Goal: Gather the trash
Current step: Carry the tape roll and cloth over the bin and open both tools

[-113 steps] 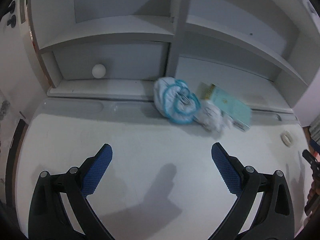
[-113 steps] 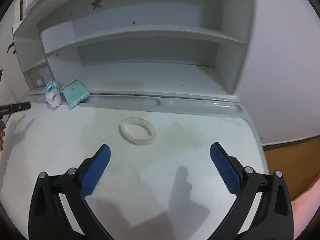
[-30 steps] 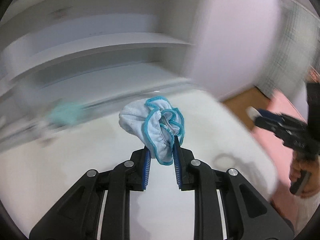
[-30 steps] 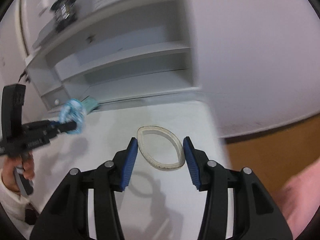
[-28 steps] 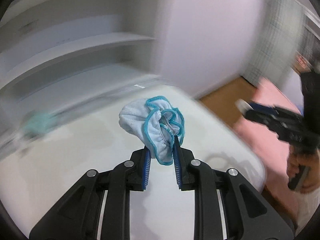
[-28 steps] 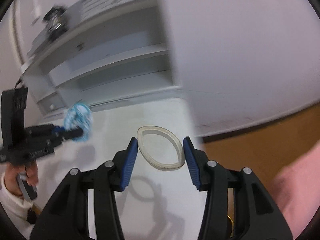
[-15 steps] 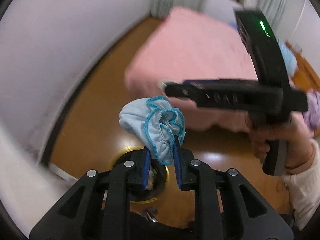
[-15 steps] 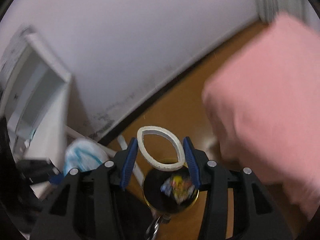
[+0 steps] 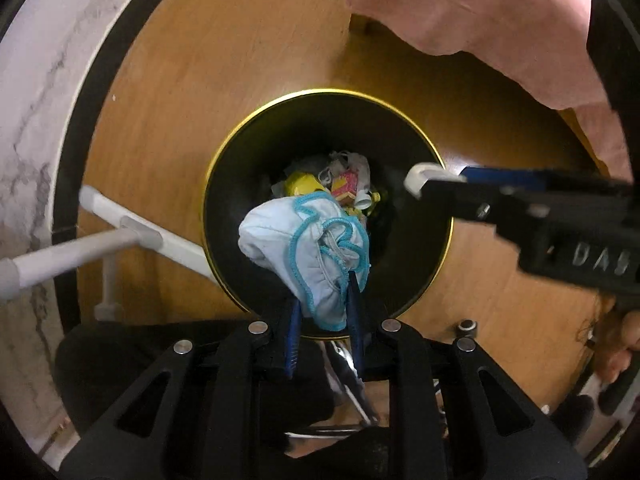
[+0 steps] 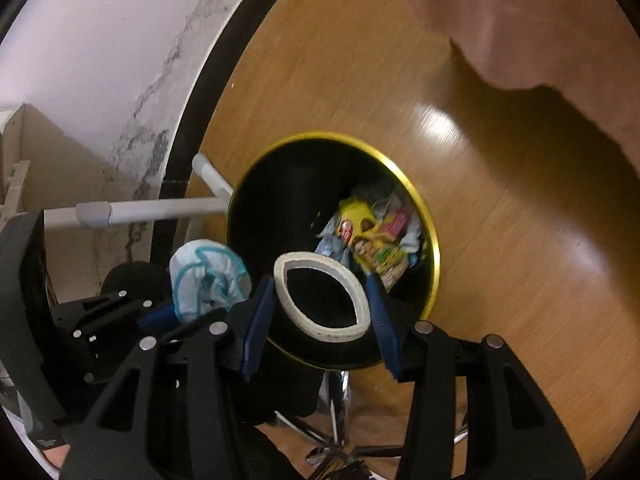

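My left gripper [image 9: 325, 312] is shut on a crumpled white cloth with blue trim [image 9: 304, 240] and holds it above the open mouth of a black trash bin with a gold rim [image 9: 224, 160]. My right gripper [image 10: 320, 312] is shut on a white tape ring [image 10: 320, 296], squeezed into an oval, also above the bin [image 10: 430, 236]. The bin holds several colourful wrappers [image 10: 372, 236]. The cloth [image 10: 204, 276] and left gripper also show at the left of the right wrist view. The right gripper [image 9: 436, 182] reaches in from the right in the left wrist view.
The bin stands on a wooden floor [image 9: 200, 60]. A pink bedcover [image 9: 480, 12] hangs at the upper right. White tube legs [image 9: 80, 244] run along the left by a marbled wall [image 10: 132, 48]. A chrome chair base [image 10: 340, 440] lies below the grippers.
Both grippers have swung away from the desk and down over the floor. They now point into the bin, still holding the cloth and the tape ring.
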